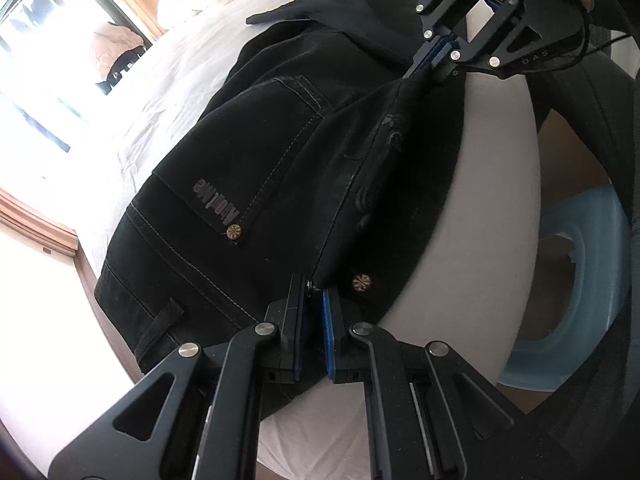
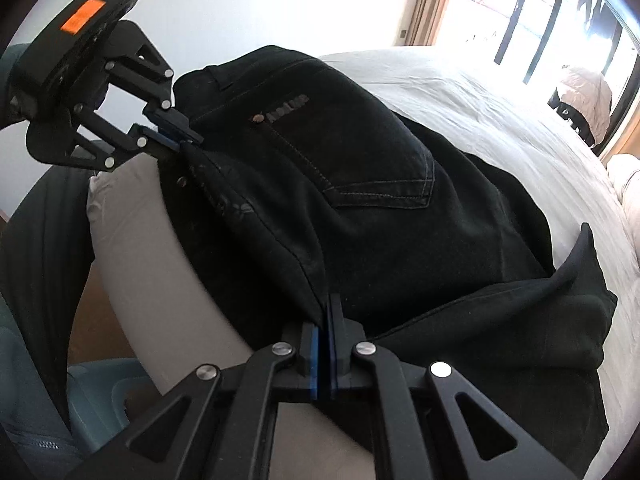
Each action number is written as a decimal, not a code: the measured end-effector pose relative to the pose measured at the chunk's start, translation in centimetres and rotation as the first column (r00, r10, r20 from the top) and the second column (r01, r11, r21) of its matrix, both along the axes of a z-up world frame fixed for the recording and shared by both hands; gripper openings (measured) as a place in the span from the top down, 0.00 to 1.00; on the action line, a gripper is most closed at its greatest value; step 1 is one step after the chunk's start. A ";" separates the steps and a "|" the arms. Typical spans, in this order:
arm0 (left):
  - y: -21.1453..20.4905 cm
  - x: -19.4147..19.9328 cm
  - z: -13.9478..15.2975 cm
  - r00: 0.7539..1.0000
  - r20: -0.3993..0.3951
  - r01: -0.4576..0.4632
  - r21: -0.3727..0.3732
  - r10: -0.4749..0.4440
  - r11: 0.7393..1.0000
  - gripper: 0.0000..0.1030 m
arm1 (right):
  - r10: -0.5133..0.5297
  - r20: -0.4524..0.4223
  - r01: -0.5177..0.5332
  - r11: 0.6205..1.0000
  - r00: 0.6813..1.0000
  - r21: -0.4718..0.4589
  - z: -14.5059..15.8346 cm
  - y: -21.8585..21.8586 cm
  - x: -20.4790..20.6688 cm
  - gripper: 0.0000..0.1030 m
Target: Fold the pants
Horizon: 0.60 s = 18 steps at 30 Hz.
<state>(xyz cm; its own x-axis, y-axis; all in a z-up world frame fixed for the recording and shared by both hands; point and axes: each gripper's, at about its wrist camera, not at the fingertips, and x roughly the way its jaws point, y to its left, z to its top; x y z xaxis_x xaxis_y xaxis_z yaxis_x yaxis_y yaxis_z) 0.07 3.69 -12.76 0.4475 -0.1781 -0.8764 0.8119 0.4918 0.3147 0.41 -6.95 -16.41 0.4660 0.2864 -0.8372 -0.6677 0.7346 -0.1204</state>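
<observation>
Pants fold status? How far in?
Done: black pants lie on the white bed, one side apparently lengthwise over the other, back pocket up. In hand: left gripper and right gripper both pinch the folded edge near the bed's edge. Left: legs look bunched; crosswise folds not visible yet.

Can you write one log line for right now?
left gripper: shut on pants | right gripper: shut on pants | pants: on bed

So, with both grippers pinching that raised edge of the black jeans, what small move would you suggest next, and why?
Probably lower both together onto the bed and flatten the fold before letting go. The left gripper and right gripper are shut on the black jeans, holding one taut ridge above fabric that already lies on the sheet.
</observation>
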 end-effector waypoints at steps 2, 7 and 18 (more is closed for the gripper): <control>0.1 0.1 0.0 1.000 -0.008 0.007 0.008 -0.007 1.000 0.93 | -0.004 -0.005 0.004 1.000 1.000 0.001 -0.3 0.2 0.0 0.95; 0.2 1.7 0.4 1.000 -0.023 0.018 0.017 -0.018 1.000 0.93 | -0.012 0.000 0.012 1.000 1.000 -0.018 -0.7 0.5 -0.6 0.95; 1.2 1.4 0.2 0.999 -0.032 0.014 0.007 -0.014 1.000 0.93 | -0.015 -0.003 0.015 1.000 1.000 -0.022 -1.1 2.0 -0.1 0.95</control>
